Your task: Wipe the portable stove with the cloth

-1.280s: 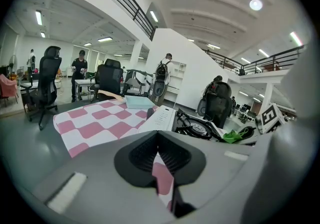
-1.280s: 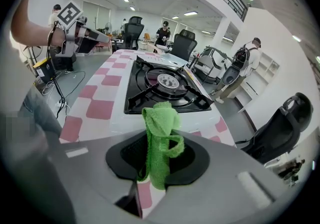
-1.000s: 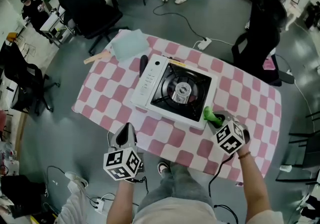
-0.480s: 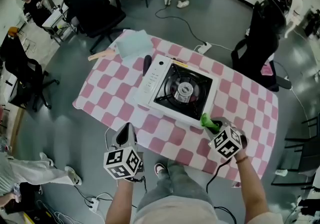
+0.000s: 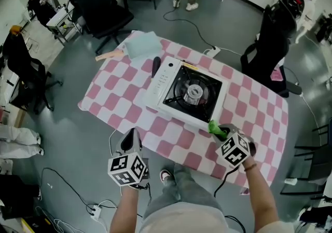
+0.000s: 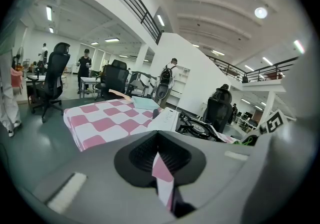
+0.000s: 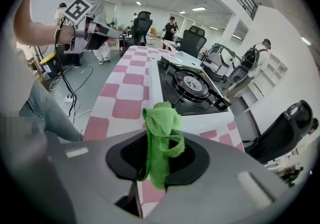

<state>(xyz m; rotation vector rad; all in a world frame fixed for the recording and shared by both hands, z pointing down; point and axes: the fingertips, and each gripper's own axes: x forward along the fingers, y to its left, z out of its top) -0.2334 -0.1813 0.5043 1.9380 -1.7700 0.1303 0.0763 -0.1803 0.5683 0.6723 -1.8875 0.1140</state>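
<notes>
In the head view, a white portable stove with a black burner top (image 5: 189, 94) sits mid-table on a pink-and-white checked tablecloth (image 5: 116, 105). The right gripper (image 5: 219, 132) is at the stove's near right corner with a bright green terry cloth (image 5: 215, 127) bunched at its tip; its marker cube covers the jaws, and from here I cannot tell whether cloth touches stove. The left gripper (image 5: 130, 137) hangs off the table's near edge, well apart from the stove. A pale teal folded mat (image 5: 142, 45) and a wooden spatula (image 5: 110, 54) lie at the far corner; a black handle-shaped item (image 5: 156, 66) just beside the stove is too small to identify. In the left gripper view, the left gripper (image 6: 162, 168) has its 2 jaws pressed together on nothing, only a sliver of tablecloth showing between them, and its body cuts off the stove (image 6: 192, 125). In the right gripper view, the right gripper (image 7: 157, 168) is clamped on the green cloth (image 7: 161, 143), whose folded top hides part of the stove's (image 7: 192, 88) near edge.
</notes>
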